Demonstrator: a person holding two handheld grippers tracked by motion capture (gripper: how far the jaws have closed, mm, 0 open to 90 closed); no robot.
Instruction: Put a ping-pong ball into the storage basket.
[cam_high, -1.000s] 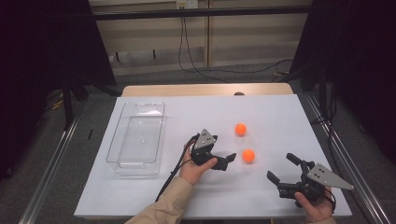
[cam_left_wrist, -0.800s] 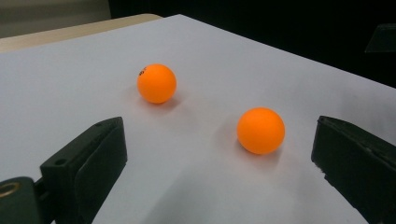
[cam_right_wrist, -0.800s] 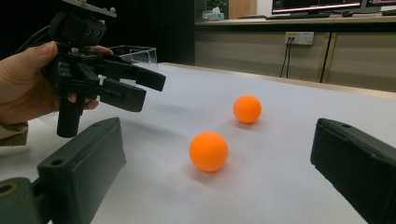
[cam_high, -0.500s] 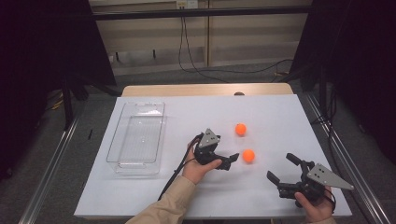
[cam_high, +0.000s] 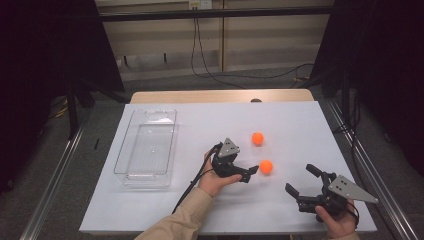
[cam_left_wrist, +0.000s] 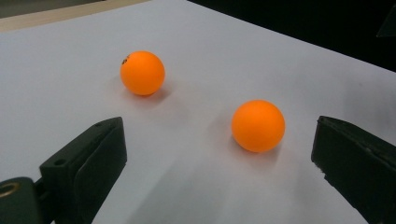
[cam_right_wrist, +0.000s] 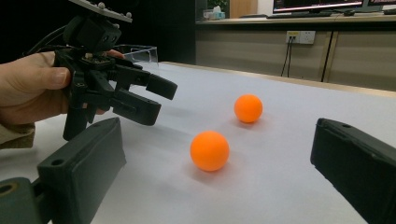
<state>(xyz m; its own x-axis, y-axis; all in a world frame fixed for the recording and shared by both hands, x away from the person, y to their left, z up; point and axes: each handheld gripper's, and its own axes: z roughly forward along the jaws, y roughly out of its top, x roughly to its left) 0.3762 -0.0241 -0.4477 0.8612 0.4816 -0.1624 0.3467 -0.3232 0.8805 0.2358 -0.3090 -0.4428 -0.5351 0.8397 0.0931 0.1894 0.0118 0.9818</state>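
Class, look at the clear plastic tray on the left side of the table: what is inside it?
The clear plastic tray holds nothing; the white table shows through its floor. Both orange balls lie outside it, on the table. Nothing covers the tray, so no part of its inside is hidden.

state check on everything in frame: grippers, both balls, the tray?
left gripper: open, jaws spread, pointed at the near ball, not touching it
right gripper: open, holding nothing, low over the table
near orange ball: loose on the table, ungripped
far orange ball: loose on the table, apart from the near one
clear tray: upright, empty
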